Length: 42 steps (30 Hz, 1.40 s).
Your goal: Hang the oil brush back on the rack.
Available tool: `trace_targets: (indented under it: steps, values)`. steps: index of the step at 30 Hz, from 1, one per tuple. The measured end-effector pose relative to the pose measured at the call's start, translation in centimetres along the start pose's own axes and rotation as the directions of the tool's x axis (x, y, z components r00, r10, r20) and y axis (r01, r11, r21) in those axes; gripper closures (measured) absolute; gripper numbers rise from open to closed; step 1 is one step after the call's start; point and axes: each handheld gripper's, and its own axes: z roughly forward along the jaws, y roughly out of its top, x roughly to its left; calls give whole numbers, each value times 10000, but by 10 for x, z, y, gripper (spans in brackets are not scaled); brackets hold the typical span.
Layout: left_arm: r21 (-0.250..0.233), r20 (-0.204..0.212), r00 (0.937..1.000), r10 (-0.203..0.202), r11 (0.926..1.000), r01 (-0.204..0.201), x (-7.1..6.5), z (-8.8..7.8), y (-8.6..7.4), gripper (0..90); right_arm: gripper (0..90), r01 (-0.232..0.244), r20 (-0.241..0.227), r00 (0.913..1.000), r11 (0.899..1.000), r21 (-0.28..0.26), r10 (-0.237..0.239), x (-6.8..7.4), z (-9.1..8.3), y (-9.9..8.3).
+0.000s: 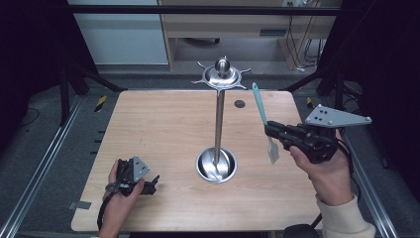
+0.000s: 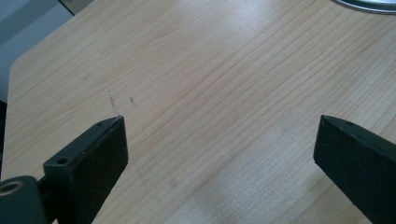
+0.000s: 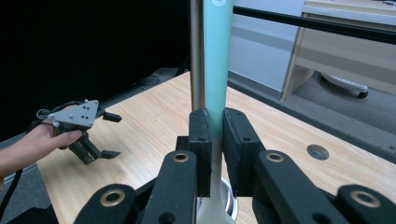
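One pole point(image 1: 218, 126) in steel bowl point(image 1: 203, 170), seemingly.

Left gripper point(image 1: 148, 184) resting near the tabletop's front left corner, jaws wide apart, right gripper point(image 1: 271, 130) raised by the right edge, jaws clamped tight.

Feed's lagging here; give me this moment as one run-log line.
right gripper: shut on teal-handled white spatula, held upright | left gripper: open, over wooden table | steel hook stand: untouched

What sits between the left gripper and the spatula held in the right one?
In the high view, the steel stand rises between the left gripper and the teal spatula; otherwise bare table.
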Motion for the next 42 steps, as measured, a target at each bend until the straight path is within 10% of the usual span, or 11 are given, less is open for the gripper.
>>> trace_targets:
  steps: [42]
  values:
    - [55, 69, 10000, 28, 10000, -29, -1, 0, 0, 26, 823, -47, -78, 10000, 9999, 95, 48, 5, 31, -3]
